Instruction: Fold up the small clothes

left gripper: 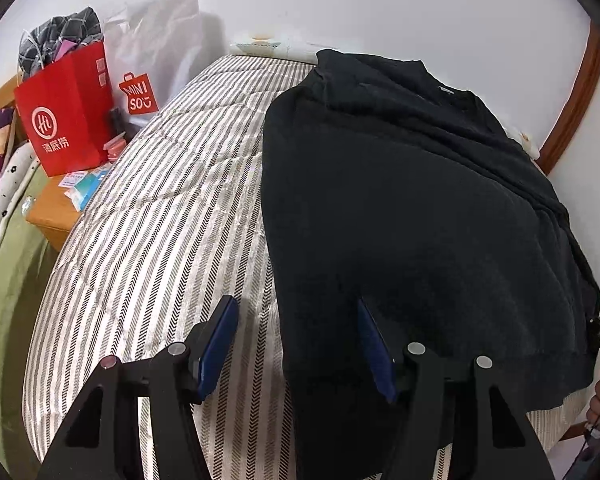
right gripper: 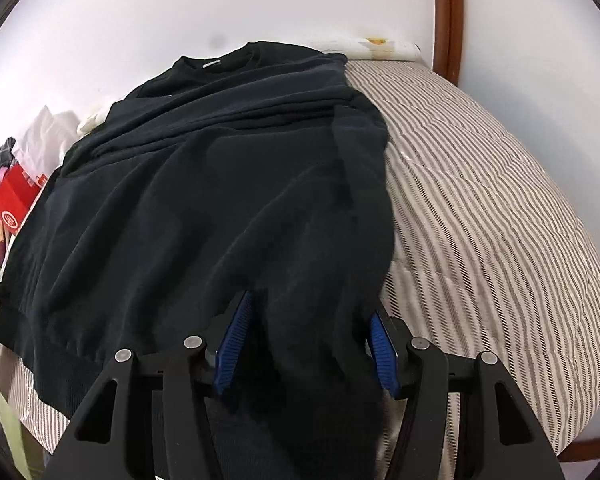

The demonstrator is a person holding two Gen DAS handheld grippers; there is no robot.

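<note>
A black sweatshirt (left gripper: 400,208) lies spread on the striped bed (left gripper: 160,220), collar toward the wall. My left gripper (left gripper: 296,344) is open at the garment's near left hem; the cloth's edge runs between the blue pads (left gripper: 220,344). In the right wrist view the sweatshirt (right gripper: 204,200) fills the middle. My right gripper (right gripper: 308,340) is open, and a bunched fold of the black cloth sits between its wide-apart blue pads (right gripper: 236,344).
A red paper bag (left gripper: 68,120) and a white Miniso bag (left gripper: 152,52) stand on a wooden nightstand (left gripper: 56,212) left of the bed. A white wall and a brown wooden frame (right gripper: 446,12) are behind the bed. Striped bedding (right gripper: 500,220) extends right.
</note>
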